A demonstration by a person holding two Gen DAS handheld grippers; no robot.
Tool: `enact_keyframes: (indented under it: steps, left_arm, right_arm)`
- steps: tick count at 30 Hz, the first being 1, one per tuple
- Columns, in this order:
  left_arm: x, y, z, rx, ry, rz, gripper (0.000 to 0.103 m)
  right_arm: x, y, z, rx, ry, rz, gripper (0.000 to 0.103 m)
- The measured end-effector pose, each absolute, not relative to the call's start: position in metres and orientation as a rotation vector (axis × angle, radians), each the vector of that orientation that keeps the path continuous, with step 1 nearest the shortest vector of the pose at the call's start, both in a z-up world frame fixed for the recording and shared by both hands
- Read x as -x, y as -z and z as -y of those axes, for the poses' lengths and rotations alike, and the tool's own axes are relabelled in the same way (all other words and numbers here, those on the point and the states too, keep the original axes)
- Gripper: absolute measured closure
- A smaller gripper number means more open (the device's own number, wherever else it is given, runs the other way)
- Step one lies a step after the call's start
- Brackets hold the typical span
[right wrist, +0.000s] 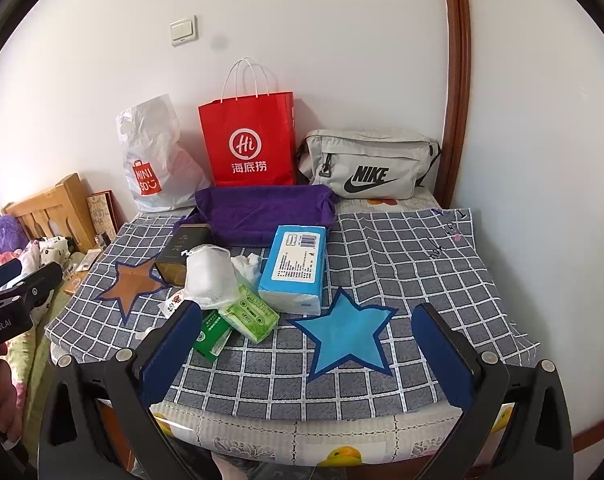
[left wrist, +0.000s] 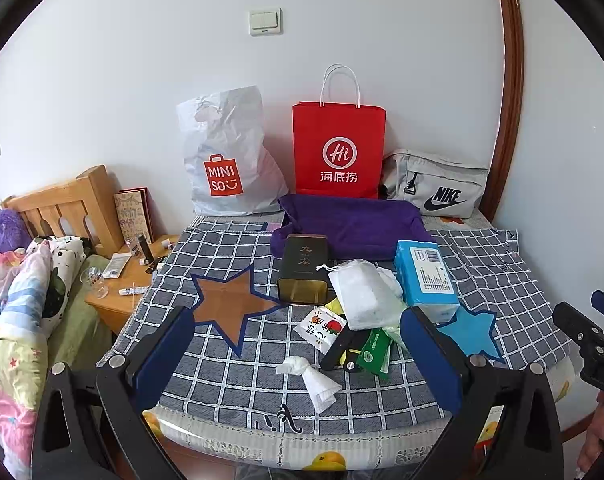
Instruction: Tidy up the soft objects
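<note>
- Near the middle of the checked cloth (right wrist: 402, 256) on the bed, the soft objects lie in a loose heap: a white mesh pouch (right wrist: 212, 278), a blue tissue pack (right wrist: 296, 266) and green tissue packets (right wrist: 250, 316).
- The pouch looks light and squashy; pinching its gathered drawstring top seems safest.
- The tissue pack should compress; gripping across its short sides would likely hold.
- A twisted white tissue (left wrist: 310, 376) lies apart, toward the cloth's front edge, flimsy and easily torn.
- The dark tin (left wrist: 304, 268) beside the heap is rigid.
- Left gripper (left wrist: 302, 360) and right gripper (right wrist: 306, 356) hover over the front edge, jaws wide apart, empty.
</note>
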State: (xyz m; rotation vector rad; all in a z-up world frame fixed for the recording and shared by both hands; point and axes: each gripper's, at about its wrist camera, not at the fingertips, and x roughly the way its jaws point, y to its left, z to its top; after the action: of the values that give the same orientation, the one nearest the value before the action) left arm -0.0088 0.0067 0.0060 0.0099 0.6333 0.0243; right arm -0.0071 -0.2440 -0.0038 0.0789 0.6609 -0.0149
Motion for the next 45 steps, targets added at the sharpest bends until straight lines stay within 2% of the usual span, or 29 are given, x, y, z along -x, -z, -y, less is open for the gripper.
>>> enact_keyframes:
  steps: [45]
  left_arm:
    - [0.0088,-0.0051,-0.0067,-0.011,-0.031,-0.635,0.0]
  right_arm:
    - [0.0119,-0.0001,0.2399,-0.062,0.009,-0.646,0.0]
